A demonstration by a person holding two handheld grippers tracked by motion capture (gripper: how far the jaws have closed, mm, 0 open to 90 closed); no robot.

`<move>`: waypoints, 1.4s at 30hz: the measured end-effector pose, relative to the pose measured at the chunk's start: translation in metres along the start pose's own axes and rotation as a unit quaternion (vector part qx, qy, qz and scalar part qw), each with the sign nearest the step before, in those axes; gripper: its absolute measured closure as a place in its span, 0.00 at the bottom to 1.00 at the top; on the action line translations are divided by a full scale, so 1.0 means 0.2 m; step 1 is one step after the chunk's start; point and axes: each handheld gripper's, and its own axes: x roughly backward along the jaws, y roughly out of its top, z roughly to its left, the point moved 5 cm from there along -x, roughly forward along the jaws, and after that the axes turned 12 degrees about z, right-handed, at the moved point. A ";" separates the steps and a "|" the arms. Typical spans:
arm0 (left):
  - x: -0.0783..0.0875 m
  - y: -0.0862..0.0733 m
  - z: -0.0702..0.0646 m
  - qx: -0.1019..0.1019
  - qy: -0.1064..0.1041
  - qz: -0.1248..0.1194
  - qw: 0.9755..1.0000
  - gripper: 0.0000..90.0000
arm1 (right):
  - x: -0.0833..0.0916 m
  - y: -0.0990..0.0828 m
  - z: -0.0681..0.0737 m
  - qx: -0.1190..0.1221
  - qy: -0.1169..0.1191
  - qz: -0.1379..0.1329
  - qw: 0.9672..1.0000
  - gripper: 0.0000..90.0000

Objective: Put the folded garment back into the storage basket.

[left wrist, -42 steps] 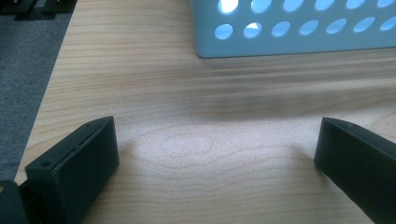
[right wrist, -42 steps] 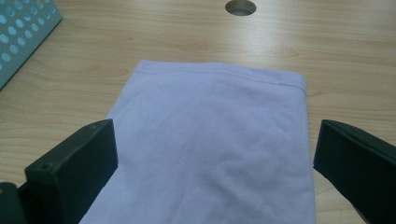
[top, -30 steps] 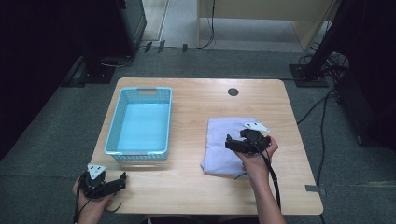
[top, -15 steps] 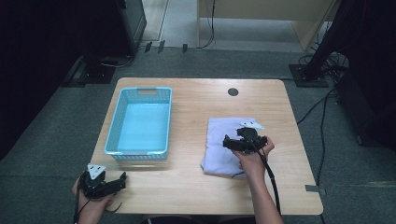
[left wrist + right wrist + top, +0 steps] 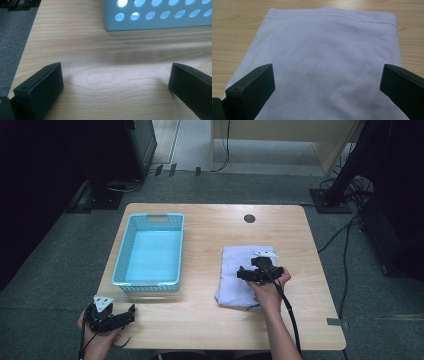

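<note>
A folded pale lavender cloth lies on the right half of the wooden table. My right gripper hovers low over the cloth's middle, jaws pointing left and open wide. In the right gripper view the cloth spreads between and beyond the open right gripper, its stitched hem at the far end. A light blue perforated basket sits empty on the left half. My left gripper rests at the table's front left corner, open, nothing between its jaws. The basket's wall stands just ahead of the left gripper.
A round dark cable hole sits near the table's far edge. A black cable trails from the right gripper over the forearm. Grey carpet surrounds the table; dark equipment and cables lie on the floor at the back and right.
The right gripper has slid a little to the left over the cloth. The left gripper and the basket have stayed put.
</note>
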 end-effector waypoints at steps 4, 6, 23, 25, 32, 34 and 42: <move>0.00 0.00 0.00 0.000 0.000 0.000 1.000 0.00 | -0.02 0.00 0.00 -0.009 0.000 0.003 1.000 0.00; 0.00 0.00 0.00 0.000 0.000 0.000 1.000 0.00 | -0.03 0.00 0.00 -0.010 0.006 0.007 1.000 0.00; 0.00 0.00 0.00 0.000 0.000 0.000 1.000 0.00 | -0.10 -0.03 0.03 -0.006 0.014 0.031 0.999 0.00; 0.00 0.00 0.00 0.000 0.000 0.000 1.000 0.00 | -0.11 -0.04 0.02 -0.010 0.018 0.029 0.999 0.00; 0.00 0.00 0.00 0.000 0.000 0.000 1.000 0.00 | -0.13 -0.07 0.02 -0.007 0.019 0.031 0.999 0.00; 0.00 0.00 0.00 0.000 0.000 0.000 1.000 0.00 | -0.14 -0.07 0.02 -0.002 0.015 0.030 0.999 0.00; 0.00 0.00 0.00 0.000 0.000 0.000 1.000 0.00 | -0.14 -0.08 0.02 0.004 0.007 0.021 1.000 0.00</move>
